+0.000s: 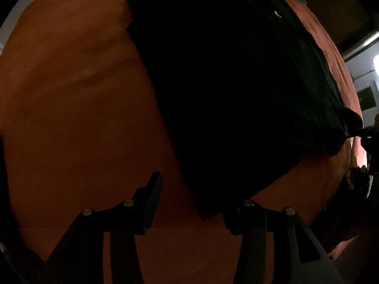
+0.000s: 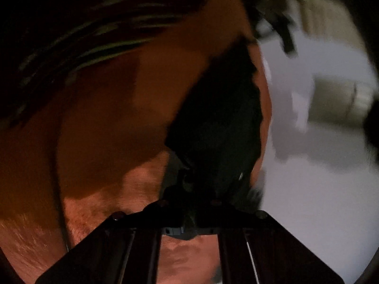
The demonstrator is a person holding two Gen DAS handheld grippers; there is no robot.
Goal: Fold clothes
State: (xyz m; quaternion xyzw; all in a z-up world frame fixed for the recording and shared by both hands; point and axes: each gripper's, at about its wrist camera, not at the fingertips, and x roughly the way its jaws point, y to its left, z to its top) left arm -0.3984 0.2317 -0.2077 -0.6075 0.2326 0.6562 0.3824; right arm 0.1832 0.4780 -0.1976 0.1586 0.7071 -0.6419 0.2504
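Your left gripper (image 1: 189, 201) stands with its jaws apart at the bottom of its frame, the near corner of the black cloth garment (image 1: 225, 82) lying between the fingers with no pad visibly pressing it. Your right gripper (image 2: 187, 189), bottom centre of its view, is pinched closed on another edge of that garment (image 2: 218, 118). Under both spreads an orange fabric cover (image 1: 71, 118); a pale floor (image 2: 319, 189) shows blurred at right.
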